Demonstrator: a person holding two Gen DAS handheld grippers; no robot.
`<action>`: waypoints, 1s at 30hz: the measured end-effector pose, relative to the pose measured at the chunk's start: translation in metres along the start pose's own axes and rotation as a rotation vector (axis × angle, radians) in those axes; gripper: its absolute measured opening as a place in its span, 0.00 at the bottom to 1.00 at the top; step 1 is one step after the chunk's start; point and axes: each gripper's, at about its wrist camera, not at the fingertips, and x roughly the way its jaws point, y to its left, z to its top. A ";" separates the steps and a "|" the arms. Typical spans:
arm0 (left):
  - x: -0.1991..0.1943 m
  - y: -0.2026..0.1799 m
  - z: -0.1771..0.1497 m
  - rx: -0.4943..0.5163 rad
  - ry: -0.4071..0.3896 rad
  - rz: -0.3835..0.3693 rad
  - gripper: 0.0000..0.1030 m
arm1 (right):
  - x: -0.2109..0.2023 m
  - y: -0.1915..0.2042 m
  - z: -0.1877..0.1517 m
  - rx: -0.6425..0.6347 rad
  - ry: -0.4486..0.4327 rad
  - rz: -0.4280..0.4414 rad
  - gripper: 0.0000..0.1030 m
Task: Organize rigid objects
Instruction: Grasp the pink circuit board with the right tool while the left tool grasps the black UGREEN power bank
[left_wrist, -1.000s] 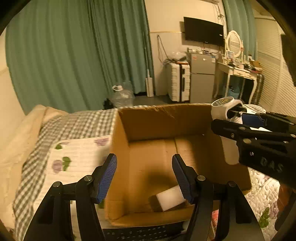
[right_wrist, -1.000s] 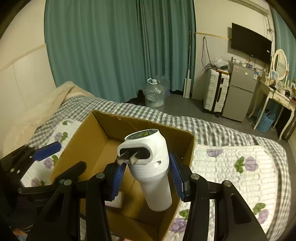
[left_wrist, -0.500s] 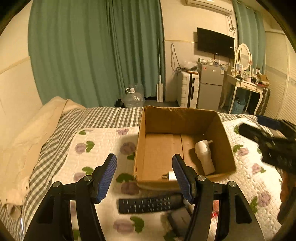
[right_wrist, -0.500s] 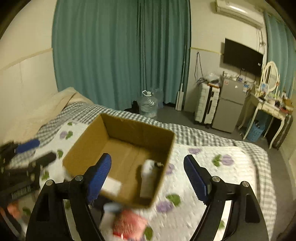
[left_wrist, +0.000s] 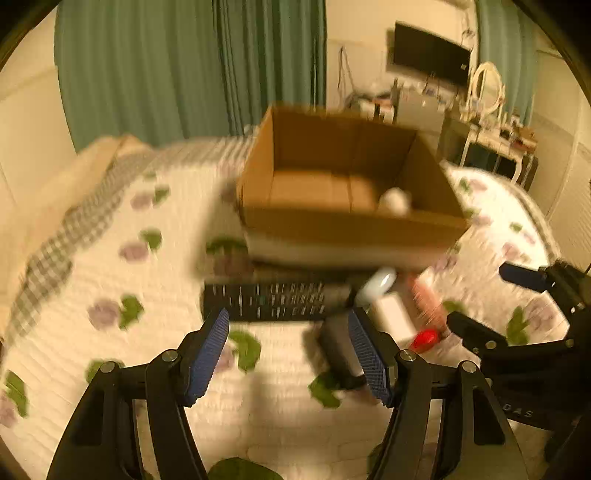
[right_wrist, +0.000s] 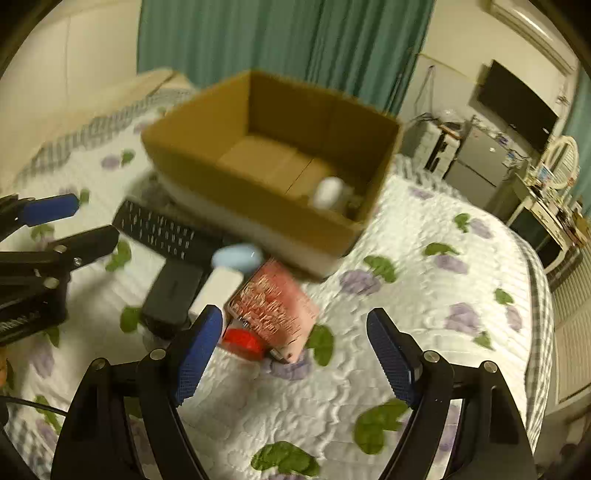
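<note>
Cardboard box (right_wrist: 266, 173) holds 1 white bottle (right_wrist: 328, 192); my left gripper (left_wrist: 288, 354) and right gripper (right_wrist: 295, 354) both gape empty above the remote control (left_wrist: 273, 301) and red-capped pink packet (right_wrist: 273, 306).

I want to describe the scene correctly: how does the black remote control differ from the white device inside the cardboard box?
The black remote control is dark, long and flat; the white device is pale and rounded. The remote lies on the quilt outside the cardboard box, in front of it; the device lies inside, at a corner. Neither is held.
</note>
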 end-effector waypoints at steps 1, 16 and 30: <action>0.007 0.002 -0.003 0.000 0.015 0.003 0.68 | 0.008 0.002 -0.002 -0.005 0.022 0.000 0.78; 0.028 0.009 -0.020 0.002 0.048 -0.001 0.68 | 0.028 0.006 0.000 0.002 0.026 -0.072 0.46; 0.041 -0.023 -0.027 0.057 0.091 -0.086 0.68 | 0.033 -0.012 0.003 0.129 0.029 0.000 0.15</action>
